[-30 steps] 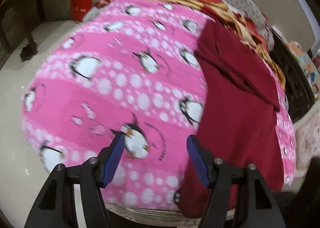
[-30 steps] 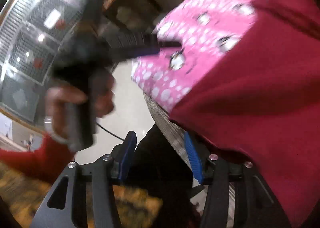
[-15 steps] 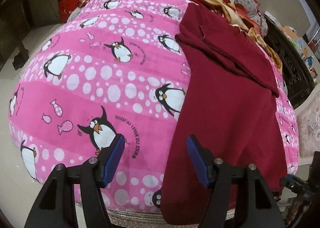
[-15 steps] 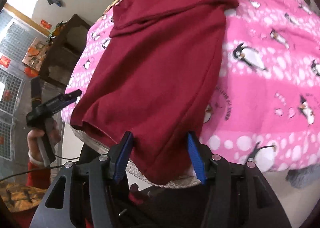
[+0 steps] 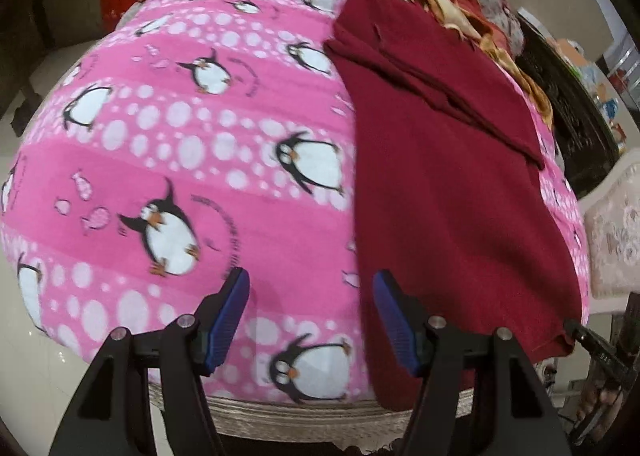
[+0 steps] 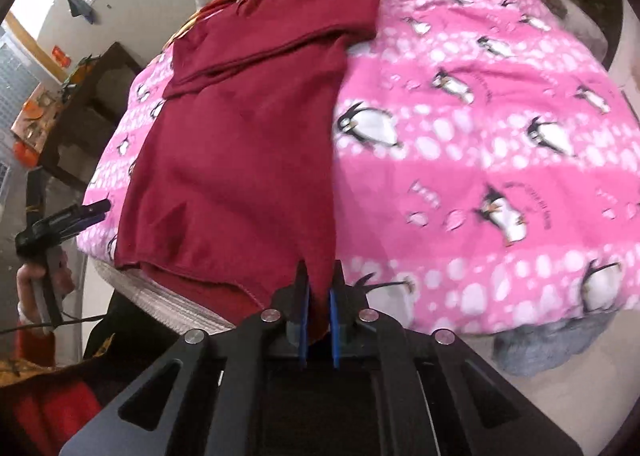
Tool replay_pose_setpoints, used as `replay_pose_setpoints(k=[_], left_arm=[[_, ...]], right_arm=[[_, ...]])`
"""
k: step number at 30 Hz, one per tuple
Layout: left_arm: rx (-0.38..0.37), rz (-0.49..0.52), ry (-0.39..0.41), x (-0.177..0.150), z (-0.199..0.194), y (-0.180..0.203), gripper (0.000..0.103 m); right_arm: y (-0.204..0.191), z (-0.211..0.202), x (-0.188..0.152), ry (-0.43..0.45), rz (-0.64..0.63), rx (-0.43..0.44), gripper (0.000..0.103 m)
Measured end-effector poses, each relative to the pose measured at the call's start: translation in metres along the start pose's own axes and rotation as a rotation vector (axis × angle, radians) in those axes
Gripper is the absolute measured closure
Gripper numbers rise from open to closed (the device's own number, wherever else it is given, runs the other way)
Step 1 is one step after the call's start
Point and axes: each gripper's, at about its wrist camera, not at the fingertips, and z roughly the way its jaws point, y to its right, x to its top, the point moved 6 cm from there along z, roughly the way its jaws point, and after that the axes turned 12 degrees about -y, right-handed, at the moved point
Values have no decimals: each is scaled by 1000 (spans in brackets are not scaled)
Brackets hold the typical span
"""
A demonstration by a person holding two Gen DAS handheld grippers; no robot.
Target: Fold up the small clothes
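A dark red knit garment [image 6: 240, 160], apparently a small top with its sleeves already folded across the upper part, lies flat on a pink penguin-print blanket [image 6: 480, 144] that covers the bed. Its hem end hangs slightly over the near edge of the bed, above a woven grey mat [image 5: 280, 416] that peeks out below the blanket.

The right gripper [image 6: 318, 320] has just been closing, and its blue pads now pinch one bottom corner of the garment's hem; cloth is plainly caught between them. The left gripper [image 5: 310, 320] stands spread with nothing between its jaws, hovering over the blanket just beside the garment's other long edge, near the opposite hem corner [image 5: 384, 388].

The fabric looks soft, limp and light, with some thickness to the knit. It should drape and sag wherever it is not supported, so lifting by one corner alone would likely drag it askew and undo the sleeve fold. The plush blanket probably offers some friction, so sliding may bunch both layers. The sensible hold, as I judge it, is both hem corners at once, pinching through the hem seam where the cloth is doubled and least likely to slip, then carrying the hem up toward the collar end.
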Motion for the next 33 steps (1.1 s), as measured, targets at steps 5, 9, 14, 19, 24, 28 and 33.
replay_pose_setpoints(k=[5,9,14,19,24,28,33], left_arm=[[-39,6,-17,-6,7,11,27],[-64,7,-74,-13,25,24,26],[24,99,-65,-17,32,41,24],[14,106,-69,-13,34,49,37],[10,118,-70,-12,37,58,68],[23,136,-62,-12,38,60,79],[16,129,-64,-12,33,55,92]], right_arm=[[15,-11,8,51,59,45,47],[29,-12,10,63,127,105,44],[20,9,7,15,95,135,44],[17,21,10,-4,94,154,44],[19,24,13,6,114,168,44],[20,26,12,18,117,166,44],[12,19,13,47,59,132,83]])
